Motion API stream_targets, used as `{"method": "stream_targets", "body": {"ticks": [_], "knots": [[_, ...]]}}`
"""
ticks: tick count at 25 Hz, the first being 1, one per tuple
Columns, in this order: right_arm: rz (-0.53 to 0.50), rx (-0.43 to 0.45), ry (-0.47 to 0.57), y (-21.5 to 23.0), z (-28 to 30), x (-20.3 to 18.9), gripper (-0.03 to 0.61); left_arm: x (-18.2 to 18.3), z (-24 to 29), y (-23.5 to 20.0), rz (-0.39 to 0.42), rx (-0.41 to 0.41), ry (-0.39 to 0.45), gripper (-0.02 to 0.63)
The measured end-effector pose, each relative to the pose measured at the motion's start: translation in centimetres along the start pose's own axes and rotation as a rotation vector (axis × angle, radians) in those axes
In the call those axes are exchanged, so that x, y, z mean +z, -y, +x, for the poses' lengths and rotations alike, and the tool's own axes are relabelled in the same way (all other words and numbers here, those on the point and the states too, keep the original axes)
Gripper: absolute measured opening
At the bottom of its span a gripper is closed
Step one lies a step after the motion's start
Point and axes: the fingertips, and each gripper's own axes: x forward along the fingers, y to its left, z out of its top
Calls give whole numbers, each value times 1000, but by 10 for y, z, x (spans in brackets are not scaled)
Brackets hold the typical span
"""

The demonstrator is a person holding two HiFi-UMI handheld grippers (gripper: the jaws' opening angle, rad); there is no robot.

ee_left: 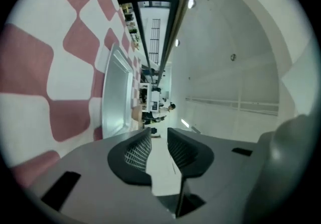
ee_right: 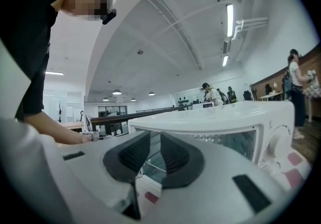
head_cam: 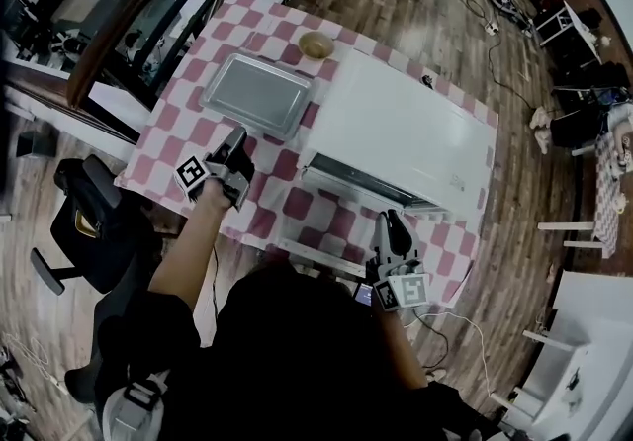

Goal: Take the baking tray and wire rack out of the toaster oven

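Head view: left gripper reaches level beside baking tray, right gripper faces toaster oven, jaws slightly apart, empty.

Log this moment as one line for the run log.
tray: out, on table beside oven | left gripper: open, empty, by tray | right gripper: open, empty, facing oven

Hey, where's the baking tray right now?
In the head view, the baking tray lies flat on the checkered tablecloth, left of the white toaster oven, just beyond the left gripper.
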Motion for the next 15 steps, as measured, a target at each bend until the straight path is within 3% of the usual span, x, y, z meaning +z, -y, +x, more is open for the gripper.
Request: {"method": "stream_targets", "body": {"ticks": [2, 6, 12, 14, 15], "knots": [[-21, 24, -3, 5, -8, 1, 69, -27, -12, 19, 6, -80, -31, 43], [-49, 67, 16, 20, -32, 12, 69, -85, -32, 56, 26, -196, -67, -5], [-41, 67, 48, 53, -82, 20, 67, -173, -53, 81, 35, -287, -58, -5], [-37, 68, 57, 63, -99, 19, 68, -204, -56, 82, 110, -274, -80, -5], [-35, 70, 62, 67, -108, 20, 69, -222, -56, 83, 184, -257, -103, -5]]}}
